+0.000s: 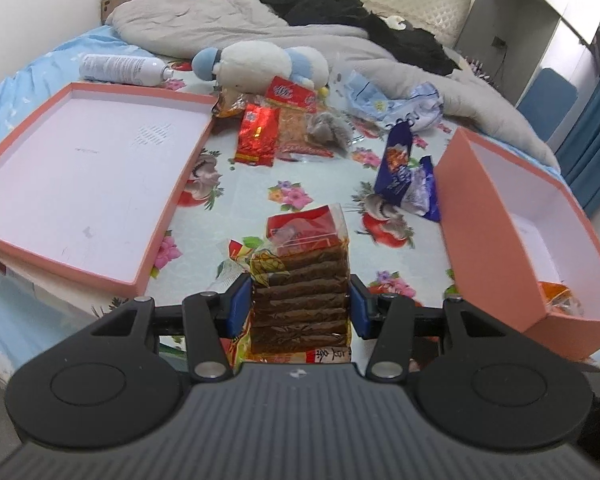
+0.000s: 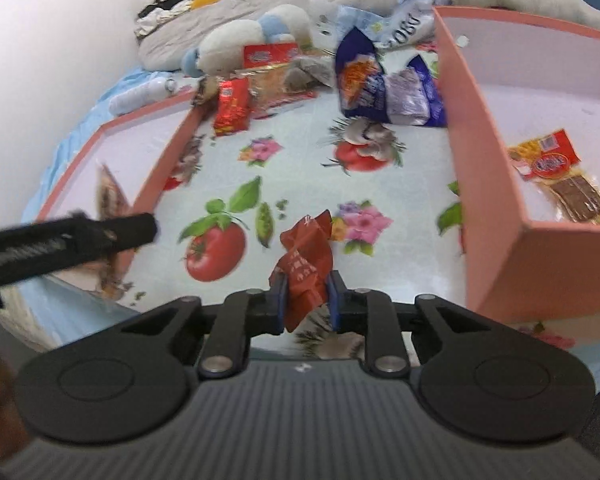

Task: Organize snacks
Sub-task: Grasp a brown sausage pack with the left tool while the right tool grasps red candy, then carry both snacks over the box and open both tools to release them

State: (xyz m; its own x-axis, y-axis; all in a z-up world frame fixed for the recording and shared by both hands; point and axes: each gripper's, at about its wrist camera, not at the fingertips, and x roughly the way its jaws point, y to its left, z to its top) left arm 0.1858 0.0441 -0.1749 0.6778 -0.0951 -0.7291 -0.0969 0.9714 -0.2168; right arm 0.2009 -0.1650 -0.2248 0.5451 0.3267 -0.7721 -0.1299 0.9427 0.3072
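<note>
Snacks beside plush toy

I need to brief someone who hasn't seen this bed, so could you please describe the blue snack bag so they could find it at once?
Start from the deep pink box on the bed's right side. Leaning against its outer left wall stands the blue snack bag, crumpled and upright. It is the only dark blue packet; the loose snacks by the plush toy are red or orange.

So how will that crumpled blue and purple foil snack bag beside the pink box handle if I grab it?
The crumpled blue and purple foil snack bag is probably light and floppy, since it looks creased and slumped. Its glossy film may slip. It leans toward the pink box, so a push could topple it.
</note>
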